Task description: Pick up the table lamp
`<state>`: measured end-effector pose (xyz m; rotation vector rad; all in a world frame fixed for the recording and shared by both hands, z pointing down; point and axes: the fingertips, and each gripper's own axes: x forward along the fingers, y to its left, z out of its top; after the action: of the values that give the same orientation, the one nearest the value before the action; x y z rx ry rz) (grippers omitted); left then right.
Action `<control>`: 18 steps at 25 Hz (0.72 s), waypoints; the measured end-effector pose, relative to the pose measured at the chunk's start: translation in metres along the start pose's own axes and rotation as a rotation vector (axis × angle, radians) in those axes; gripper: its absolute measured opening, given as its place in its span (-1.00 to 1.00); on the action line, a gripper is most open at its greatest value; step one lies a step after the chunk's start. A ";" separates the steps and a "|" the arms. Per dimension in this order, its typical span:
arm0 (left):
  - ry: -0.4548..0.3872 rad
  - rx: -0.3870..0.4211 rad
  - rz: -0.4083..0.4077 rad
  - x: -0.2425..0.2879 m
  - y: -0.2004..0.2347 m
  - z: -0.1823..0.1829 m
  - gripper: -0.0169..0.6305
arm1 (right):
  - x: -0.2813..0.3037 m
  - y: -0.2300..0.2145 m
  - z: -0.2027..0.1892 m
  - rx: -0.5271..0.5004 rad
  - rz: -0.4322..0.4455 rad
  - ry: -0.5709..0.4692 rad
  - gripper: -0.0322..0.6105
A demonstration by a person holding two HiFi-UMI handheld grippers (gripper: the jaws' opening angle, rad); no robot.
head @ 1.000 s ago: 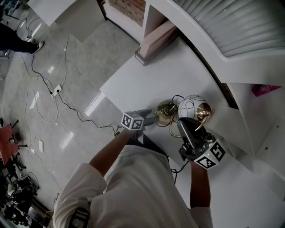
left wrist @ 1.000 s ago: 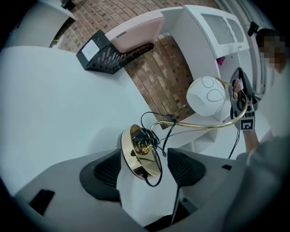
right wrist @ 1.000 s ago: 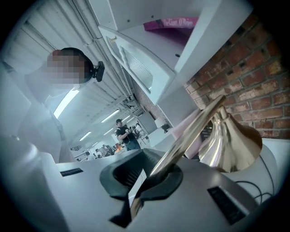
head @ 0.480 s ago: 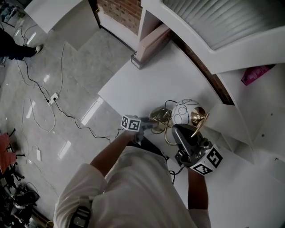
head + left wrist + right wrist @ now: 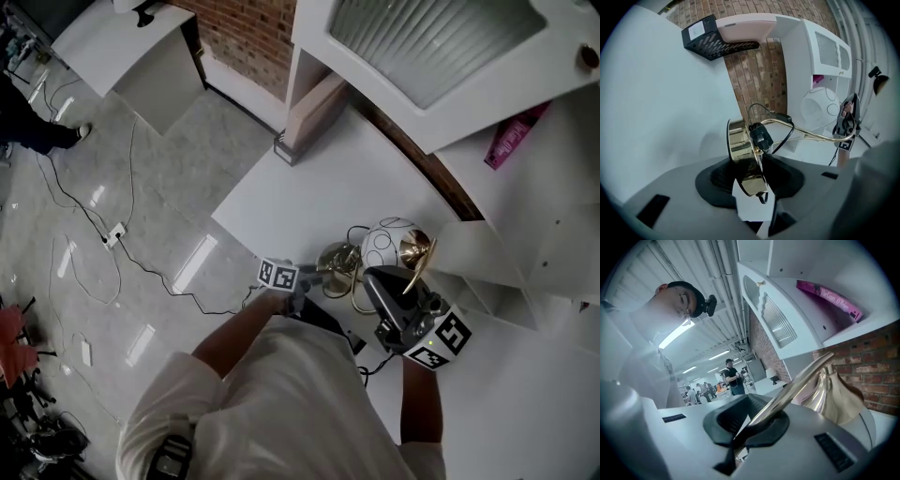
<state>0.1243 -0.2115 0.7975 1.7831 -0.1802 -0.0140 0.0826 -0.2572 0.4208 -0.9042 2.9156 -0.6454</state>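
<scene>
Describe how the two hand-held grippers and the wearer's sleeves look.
The left hand-held gripper and the right hand-held gripper each have a grey moulded body with black pads and carry a white cube printed with black square markers. The person wears a white short-sleeved shirt; the forearms are bare.

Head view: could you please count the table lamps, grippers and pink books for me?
1 table lamp
2 grippers: left gripper, jaws just closing on the table lamp, and right gripper
1 pink book
Total: 4
</scene>
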 end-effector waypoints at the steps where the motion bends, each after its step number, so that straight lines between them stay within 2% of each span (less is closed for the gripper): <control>1: 0.002 -0.006 0.000 -0.002 0.001 0.003 -0.42 | 0.004 -0.003 0.000 -0.002 -0.007 0.005 -0.87; 6: 0.009 -0.014 0.003 -0.010 -0.004 -0.002 -0.42 | -0.001 0.003 0.001 -0.009 -0.043 -0.005 -0.87; 12: 0.029 0.012 -0.004 -0.005 -0.012 -0.014 -0.41 | -0.022 0.016 -0.001 -0.034 -0.047 -0.018 -0.86; 18: 0.031 0.029 0.005 0.005 -0.026 -0.043 -0.41 | -0.057 0.039 -0.008 -0.049 -0.049 -0.013 -0.87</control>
<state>0.1365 -0.1653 0.7823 1.8112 -0.1635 0.0194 0.1081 -0.1942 0.4073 -0.9842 2.9182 -0.5703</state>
